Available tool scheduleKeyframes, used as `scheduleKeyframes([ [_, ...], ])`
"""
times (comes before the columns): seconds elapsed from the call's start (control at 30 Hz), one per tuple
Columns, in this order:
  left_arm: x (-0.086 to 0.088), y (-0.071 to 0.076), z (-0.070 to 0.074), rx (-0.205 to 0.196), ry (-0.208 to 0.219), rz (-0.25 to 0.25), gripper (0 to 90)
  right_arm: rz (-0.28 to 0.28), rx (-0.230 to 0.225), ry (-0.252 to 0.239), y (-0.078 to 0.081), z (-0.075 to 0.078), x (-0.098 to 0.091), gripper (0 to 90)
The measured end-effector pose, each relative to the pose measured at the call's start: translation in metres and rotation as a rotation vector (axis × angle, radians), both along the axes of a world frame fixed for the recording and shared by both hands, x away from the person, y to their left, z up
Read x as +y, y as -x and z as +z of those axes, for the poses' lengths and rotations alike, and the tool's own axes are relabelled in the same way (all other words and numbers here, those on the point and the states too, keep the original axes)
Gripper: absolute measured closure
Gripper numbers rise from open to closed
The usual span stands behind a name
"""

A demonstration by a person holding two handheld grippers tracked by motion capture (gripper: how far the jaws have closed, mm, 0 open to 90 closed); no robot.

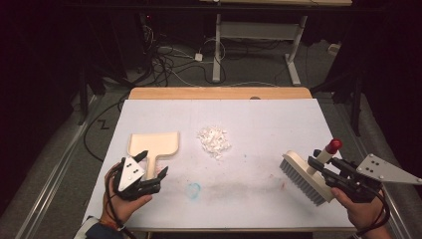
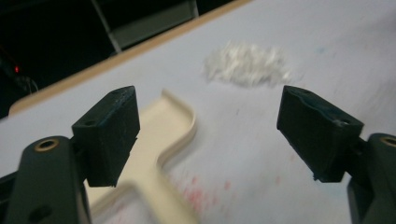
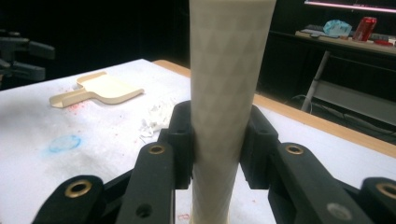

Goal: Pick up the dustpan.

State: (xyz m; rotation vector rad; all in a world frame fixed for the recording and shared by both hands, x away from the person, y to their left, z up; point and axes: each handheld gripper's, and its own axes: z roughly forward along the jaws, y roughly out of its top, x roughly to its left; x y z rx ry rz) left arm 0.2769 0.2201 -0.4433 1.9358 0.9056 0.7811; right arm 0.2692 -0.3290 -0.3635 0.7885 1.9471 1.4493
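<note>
One table [image 1: 278, 124], white-topped with a bare wood strip along the far edge, mid-frame in the high view. On it:

One cream dustpan [image 1: 154, 145], left of centre, flat on the white surface, handle running down-frame toward the lower left. Seen again in the left gripper view [image 2: 163, 135], blurred, lower centre, and in the right gripper view [image 3: 100, 89], upper left, small and well apart.

One heap of white scraps [image 1: 214, 139], just above centre, well apart from the dustpan's right edge. Upper centre of the left gripper view [image 2: 245, 64], blurred; left of centre in the right gripper view [image 3: 156, 119], beside the black jaws.

One brush [image 1: 306, 177], right of centre, cream back, pale bristles facing lower left, red-tipped handle rising to the upper right. Handle alone in the right gripper view [image 3: 229, 93], a tall cream column up the middle.

One blue smudge [image 1: 194, 189], lower centre, on bare surface; faint red specks around it.

Two grippers, one per hand:

Left gripper [image 1: 149, 172], lower left, over the dustpan handle. Jaws spread wide, nothing gripped; handle passing beneath and between them, left pad [image 2: 109, 133] overlapping it in view, contact not clear.

Right gripper [image 1: 323, 164], lower right, clamped tight on the brush handle, one pad pressing each side. Brush held tilted, bristle end toward the table; touching the surface or not, unclear.
</note>
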Motion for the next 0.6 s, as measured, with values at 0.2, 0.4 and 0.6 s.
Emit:
scheduleKeyframes([
  [0.2, 0.012, 0.002, -0.008, 0.099, 0.043, 0.071, 21.0, -0.006, 0.003, 0.003, -0.003, -0.001, 0.001, 70.2],
  [0.4, 0.005, -0.004, -0.018, 0.351, 0.086, 0.175, 20.9, -0.018, 0.012, 0.014, -0.007, -0.004, 0.003, 70.2],
  [0.6, -0.009, -0.021, -0.025, 0.435, 0.069, 0.213, 21.6, -0.012, 0.02, 0.037, -0.008, -0.007, 0.005, 70.2],
])
